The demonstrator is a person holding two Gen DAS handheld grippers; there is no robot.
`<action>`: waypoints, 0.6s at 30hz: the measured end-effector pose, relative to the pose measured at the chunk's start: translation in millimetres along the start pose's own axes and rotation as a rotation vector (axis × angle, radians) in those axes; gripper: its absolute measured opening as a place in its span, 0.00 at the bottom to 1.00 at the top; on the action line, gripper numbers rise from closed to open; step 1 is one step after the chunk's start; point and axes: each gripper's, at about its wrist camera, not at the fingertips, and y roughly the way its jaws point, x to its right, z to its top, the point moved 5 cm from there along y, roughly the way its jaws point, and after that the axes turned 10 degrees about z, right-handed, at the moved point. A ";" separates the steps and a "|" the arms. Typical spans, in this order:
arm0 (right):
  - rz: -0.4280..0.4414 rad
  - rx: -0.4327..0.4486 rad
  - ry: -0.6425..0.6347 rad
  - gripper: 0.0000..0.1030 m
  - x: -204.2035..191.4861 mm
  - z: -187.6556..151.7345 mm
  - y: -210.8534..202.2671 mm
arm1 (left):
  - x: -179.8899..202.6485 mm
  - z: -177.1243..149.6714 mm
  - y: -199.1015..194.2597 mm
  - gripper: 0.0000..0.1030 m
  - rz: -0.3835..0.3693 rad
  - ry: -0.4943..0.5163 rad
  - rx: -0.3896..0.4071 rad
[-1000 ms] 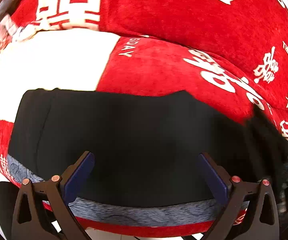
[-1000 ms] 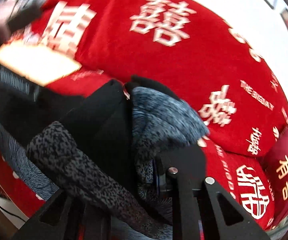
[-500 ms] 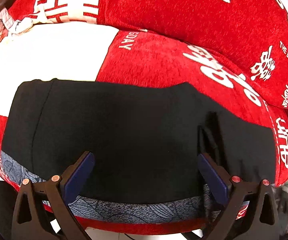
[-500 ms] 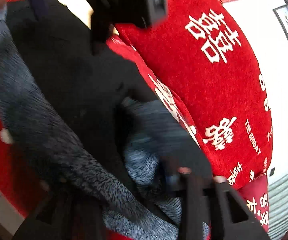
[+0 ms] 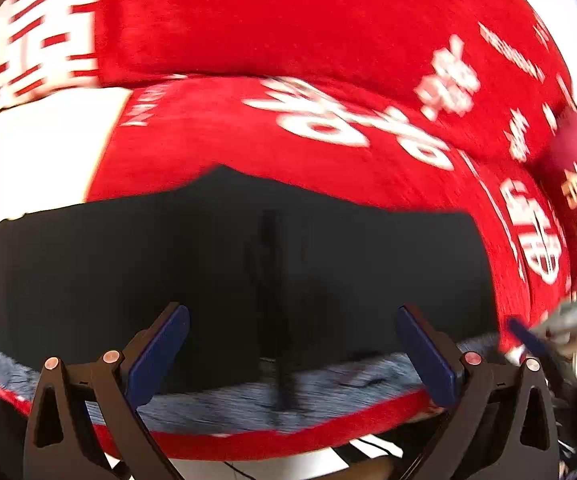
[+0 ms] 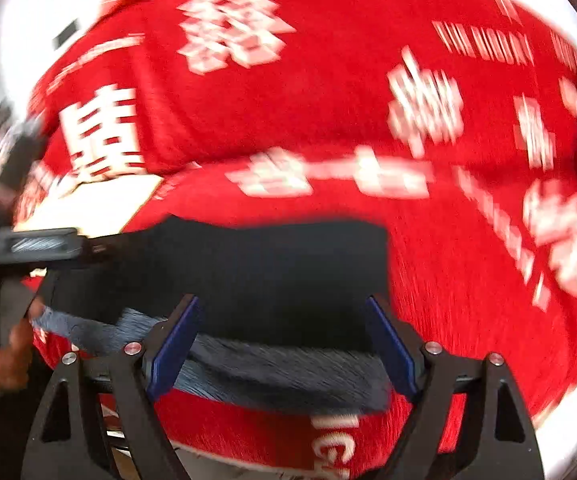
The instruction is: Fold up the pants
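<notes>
Black pants (image 5: 228, 264) lie folded flat on the red sofa seat (image 5: 248, 140), grey lining edge (image 5: 248, 396) showing along the front. Left hand-held gripper (image 5: 292, 356) jaws wide apart, nothing between them, hovering over the front edge. Right hand-held gripper (image 6: 284, 352) has just been opening; jaws now spread, nothing pinched. Risk, my read: fold sits near the seat's front lip, so a gripper snagging the lining could drag it off. Layers look misaligned at the back edge; regrasping one layer only would undo the fold.
</notes>
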 end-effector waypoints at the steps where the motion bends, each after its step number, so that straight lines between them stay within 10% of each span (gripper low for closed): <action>1: 0.058 -0.036 0.055 0.83 8.4 -9.5 7.9 | 7.4 -3.6 3.8 1.00 -0.007 0.022 -0.013; 5: 0.109 -0.144 0.110 0.83 19.1 -42.7 30.5 | 18.0 -33.8 49.2 1.00 0.101 0.108 -0.165; 8: 0.107 -0.114 0.067 0.83 12.4 -45.7 16.8 | 16.6 -41.6 48.0 1.00 0.111 0.125 -0.118; 18: 0.201 0.004 0.065 0.84 20.8 64.9 26.1 | 19.4 -46.0 49.7 1.00 0.137 0.120 -0.106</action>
